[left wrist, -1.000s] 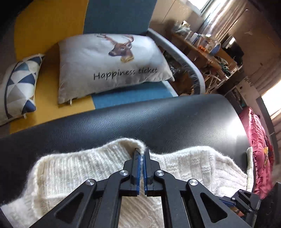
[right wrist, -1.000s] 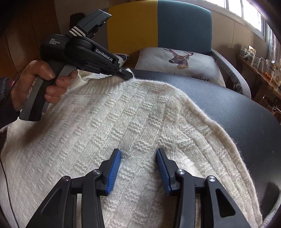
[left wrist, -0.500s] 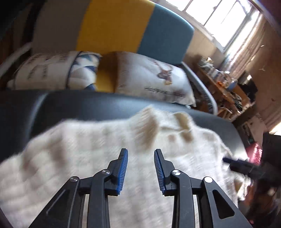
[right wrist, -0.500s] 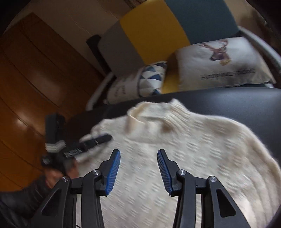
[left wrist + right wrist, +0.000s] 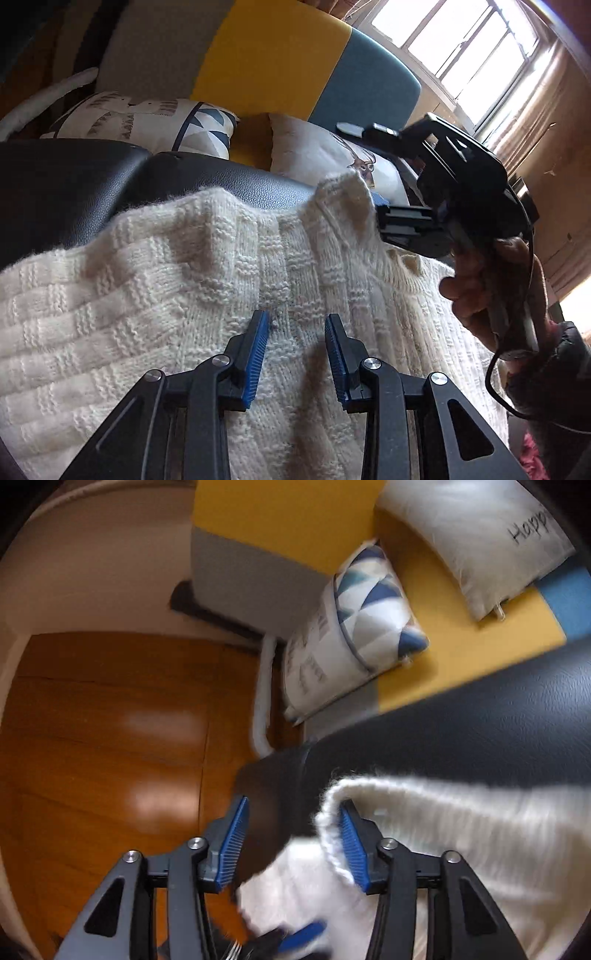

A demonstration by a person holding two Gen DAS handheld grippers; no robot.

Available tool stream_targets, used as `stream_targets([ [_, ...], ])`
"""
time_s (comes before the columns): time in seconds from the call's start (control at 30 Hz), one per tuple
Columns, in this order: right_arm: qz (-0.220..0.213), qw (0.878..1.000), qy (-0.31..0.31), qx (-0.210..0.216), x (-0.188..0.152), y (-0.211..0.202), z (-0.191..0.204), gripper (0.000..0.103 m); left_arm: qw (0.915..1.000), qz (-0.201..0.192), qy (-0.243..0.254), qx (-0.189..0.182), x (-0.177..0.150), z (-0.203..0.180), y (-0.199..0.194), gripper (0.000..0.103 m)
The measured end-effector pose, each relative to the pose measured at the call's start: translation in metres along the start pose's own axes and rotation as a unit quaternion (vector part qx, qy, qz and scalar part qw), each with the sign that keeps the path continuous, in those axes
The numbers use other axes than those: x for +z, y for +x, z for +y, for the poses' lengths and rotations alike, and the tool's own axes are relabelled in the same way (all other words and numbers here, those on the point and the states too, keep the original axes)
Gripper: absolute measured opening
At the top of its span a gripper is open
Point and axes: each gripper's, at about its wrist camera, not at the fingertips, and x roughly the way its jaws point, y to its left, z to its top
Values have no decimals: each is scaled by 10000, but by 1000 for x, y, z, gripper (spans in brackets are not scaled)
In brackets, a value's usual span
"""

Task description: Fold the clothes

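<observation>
Left wrist view puts the cream knit sweater (image 5: 207, 295) spread right under and ahead of your left gripper (image 5: 297, 363), lying on the black padded surface (image 5: 74, 192). That gripper's jaws have just been opening and now stand apart over the knit, pads clear of it, holding nothing. Ahead and to its right, a peak of the sweater's edge (image 5: 347, 195) stands up against your right gripper (image 5: 380, 206); from here you cannot tell whether that one has pinched it.

From the right wrist view, the right gripper (image 5: 291, 843) has its jaws apart, with a rolled sweater edge (image 5: 332, 812) lying against the inside of the right-hand pad and the left-hand pad over the black surface; I read it as not clamped.

Expect a soft, thick, fairly light fabric that sags, stretches and drags on the padding. I'd take it by a ribbed edge or the shoulder seam, with a deep bite, since the fuzzy yarn could slip from a shallow pinch.

The sleeves and hem are cut off by both frames, the right view is motion-blurred, and what lies folded underneath is hidden.
</observation>
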Motion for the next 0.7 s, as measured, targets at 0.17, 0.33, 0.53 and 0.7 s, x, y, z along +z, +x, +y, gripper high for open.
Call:
stream_targets([
  [0.17,-72,9987,-247,-451,-1,-15,10,48,10000,-21,18,14,0,-1,0,32],
  [0.33,-204,9947,-714,-716,-18,-60,31,49,9993,3,-336,-158,9,12,-15,33],
  [0.53,327,9827,-1551,-954,-59,-53,60,49,9952,-522,-542,625,36,60,-74,33],
  [0.7,741,9545,-2319,-1720,-93,0,76,49,9833,-450,-544,1678,41,115,-103,33],
])
